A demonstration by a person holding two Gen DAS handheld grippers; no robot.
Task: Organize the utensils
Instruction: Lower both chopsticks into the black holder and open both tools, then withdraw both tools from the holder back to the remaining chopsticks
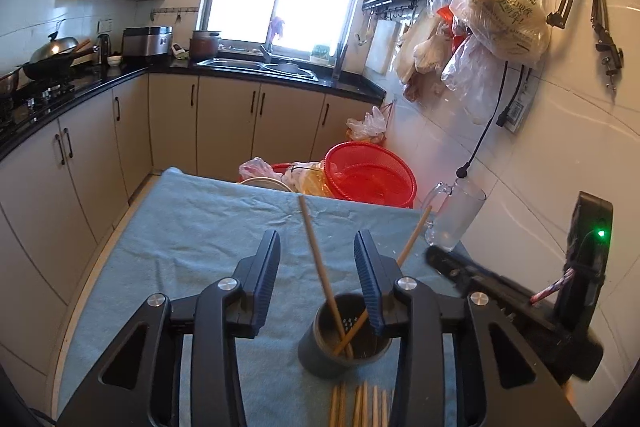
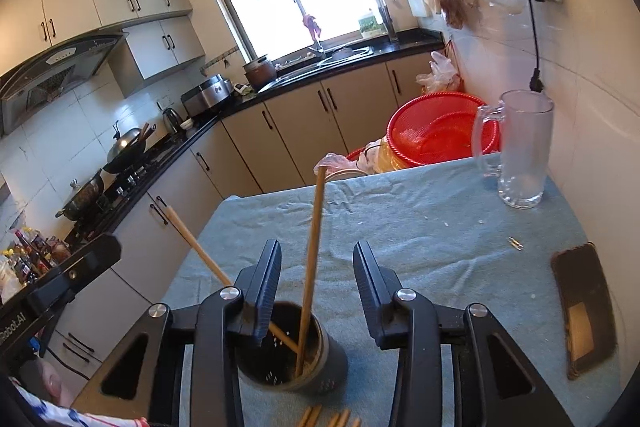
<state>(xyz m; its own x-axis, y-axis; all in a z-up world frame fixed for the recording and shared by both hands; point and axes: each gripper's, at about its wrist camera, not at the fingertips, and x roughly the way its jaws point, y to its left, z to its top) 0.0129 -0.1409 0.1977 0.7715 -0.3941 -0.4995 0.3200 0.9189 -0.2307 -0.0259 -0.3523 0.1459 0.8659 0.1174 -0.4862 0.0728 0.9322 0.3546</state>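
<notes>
A dark grey holder cup (image 1: 320,359) stands on the blue cloth (image 1: 192,227); it also shows in the right wrist view (image 2: 328,371). Two wooden chopsticks stand in it: one (image 1: 320,267) leans toward the far side, the other (image 1: 412,239) leans right; in the right wrist view one (image 2: 314,247) is nearly upright and one (image 2: 196,243) leans left. Several loose chopsticks (image 1: 360,407) lie on the cloth in front of the cup (image 2: 332,419). My left gripper (image 1: 318,243) is open above the cup, empty. My right gripper (image 2: 316,255) is open above the cup, empty, with the upright chopstick between its fingers, untouched.
A glass mug (image 2: 520,151) stands at the cloth's far right by the tiled wall (image 1: 456,215). A dark phone (image 2: 584,311) lies at the right. Red basins (image 2: 436,131) sit beyond the table's far edge. Kitchen counters and a stove run along the left.
</notes>
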